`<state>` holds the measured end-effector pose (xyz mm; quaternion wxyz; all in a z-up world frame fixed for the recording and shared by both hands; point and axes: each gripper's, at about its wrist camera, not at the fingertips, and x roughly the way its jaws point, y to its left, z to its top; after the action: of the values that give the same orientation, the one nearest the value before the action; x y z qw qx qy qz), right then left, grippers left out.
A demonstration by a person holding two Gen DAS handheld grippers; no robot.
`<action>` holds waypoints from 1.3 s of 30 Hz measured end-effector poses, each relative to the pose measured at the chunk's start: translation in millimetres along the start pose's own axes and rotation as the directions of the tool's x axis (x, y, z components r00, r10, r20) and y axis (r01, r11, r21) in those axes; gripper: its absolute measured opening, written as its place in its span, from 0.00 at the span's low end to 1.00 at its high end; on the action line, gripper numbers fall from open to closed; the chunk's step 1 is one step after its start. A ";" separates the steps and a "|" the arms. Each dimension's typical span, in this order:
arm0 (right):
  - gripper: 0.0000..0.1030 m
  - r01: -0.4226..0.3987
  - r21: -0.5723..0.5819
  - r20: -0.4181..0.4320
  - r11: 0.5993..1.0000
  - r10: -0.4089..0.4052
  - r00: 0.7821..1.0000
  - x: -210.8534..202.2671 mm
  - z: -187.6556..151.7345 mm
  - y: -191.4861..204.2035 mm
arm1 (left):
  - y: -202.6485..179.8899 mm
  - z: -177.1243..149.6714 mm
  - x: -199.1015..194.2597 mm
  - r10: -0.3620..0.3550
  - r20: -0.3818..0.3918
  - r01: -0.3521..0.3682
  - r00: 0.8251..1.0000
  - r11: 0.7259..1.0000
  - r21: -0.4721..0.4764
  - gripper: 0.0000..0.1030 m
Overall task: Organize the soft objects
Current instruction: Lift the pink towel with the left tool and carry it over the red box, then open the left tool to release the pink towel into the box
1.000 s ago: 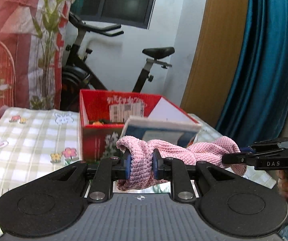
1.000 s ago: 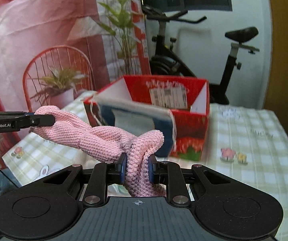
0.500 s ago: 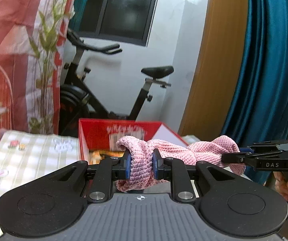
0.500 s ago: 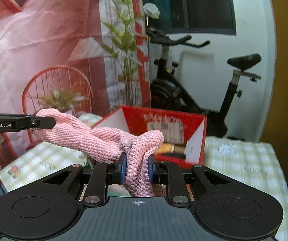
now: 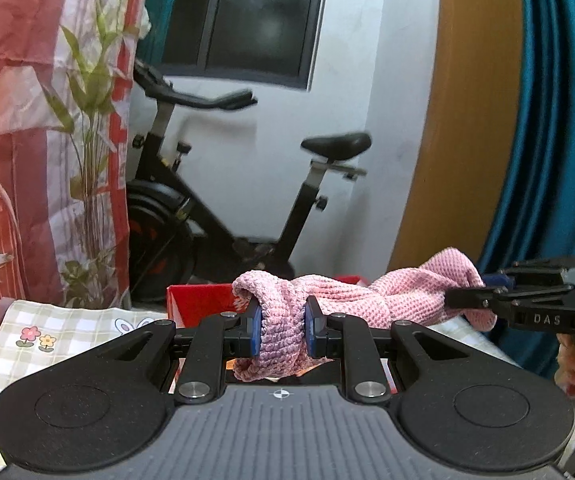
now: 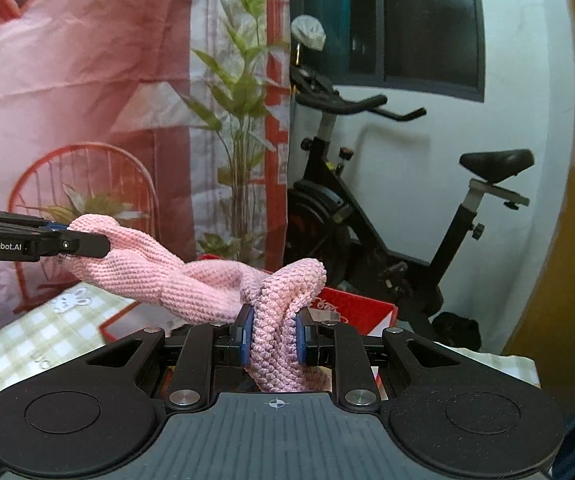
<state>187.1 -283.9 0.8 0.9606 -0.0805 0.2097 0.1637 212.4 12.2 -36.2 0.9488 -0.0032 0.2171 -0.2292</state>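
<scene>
Pink knit cloth hung twisted like a rope between my claws. Left claw pinched one bunched end; right claw pinched the other.

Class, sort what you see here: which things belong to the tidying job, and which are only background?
Job:
- pink knitted cloth, twisted
- left gripper, clamping one end
- right gripper, clamping the other
- red box

Background:
- exercise bike
- plant
- blue curtain
- checked tablecloth
</scene>
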 end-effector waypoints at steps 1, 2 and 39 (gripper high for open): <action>0.18 0.001 -0.003 -0.009 1.000 -0.001 1.000 11.2 1.3 -3.1 | 1.4 2.1 11.4 0.011 -0.020 -0.011 1.000 1.000 0.009 0.21; 0.18 0.001 -0.006 -0.017 1.000 -0.001 1.000 22.4 1.8 -5.8 | 3.6 4.5 21.3 0.019 -0.038 -0.018 0.999 1.000 0.016 0.21; 0.31 0.053 -0.062 -0.233 0.997 -0.066 0.970 179.6 -13.7 -19.5 | 47.8 2.1 151.0 0.067 -0.271 -0.075 0.960 0.997 -0.023 0.59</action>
<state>343.0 -254.7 -87.0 0.9309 -0.1323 0.3145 0.1301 354.9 -11.1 -101.3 0.9178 0.0203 0.3481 -0.1898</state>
